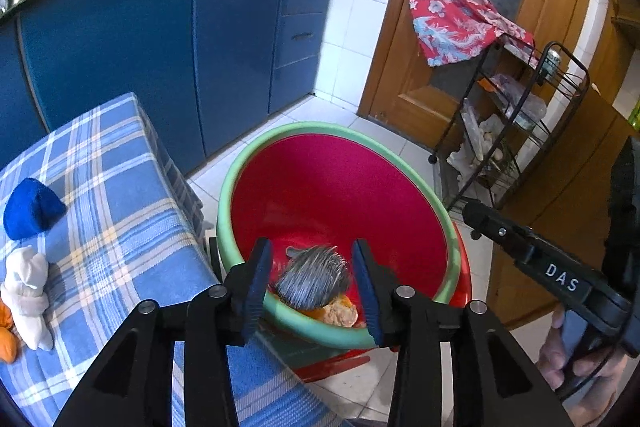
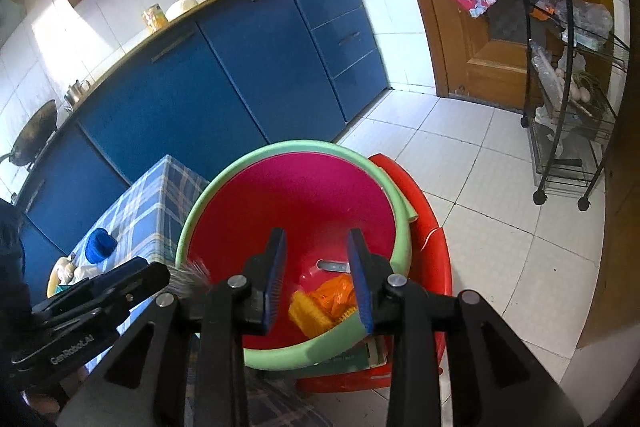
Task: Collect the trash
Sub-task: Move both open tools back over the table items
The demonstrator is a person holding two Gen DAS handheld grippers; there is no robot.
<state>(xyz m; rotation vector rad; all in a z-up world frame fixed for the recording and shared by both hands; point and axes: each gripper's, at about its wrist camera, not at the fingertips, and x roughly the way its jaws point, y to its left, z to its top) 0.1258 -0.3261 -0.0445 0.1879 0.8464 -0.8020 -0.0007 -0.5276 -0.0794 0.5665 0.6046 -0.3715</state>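
A red basin with a green rim [image 1: 240, 187] [image 2: 400, 239] sits on a red stool beside the table. My left gripper [image 1: 314, 289] hangs open over its near rim; a grey furry piece [image 1: 312, 283] shows between the jaws, blurred, apart from both pads, above orange and beige scraps [image 1: 340, 313]. My right gripper [image 2: 316, 281] is open and empty above the basin, over orange and yellow trash [image 2: 320, 303]. The furry piece shows at the left gripper's tip in the right wrist view [image 2: 190, 277]. On the plaid table [image 1: 120, 219] lie a blue cloth lump [image 1: 32, 209], a white wad [image 1: 26, 291] and an orange bit [image 1: 6, 343].
Blue kitchen cabinets [image 1: 160, 47] stand behind the table. A black wire cart [image 2: 572, 75] with bags stands by the wooden door [image 1: 400, 67], a red patterned cloth [image 1: 452, 7] draped above it. White tiled floor [image 2: 460, 155] lies right of the basin.
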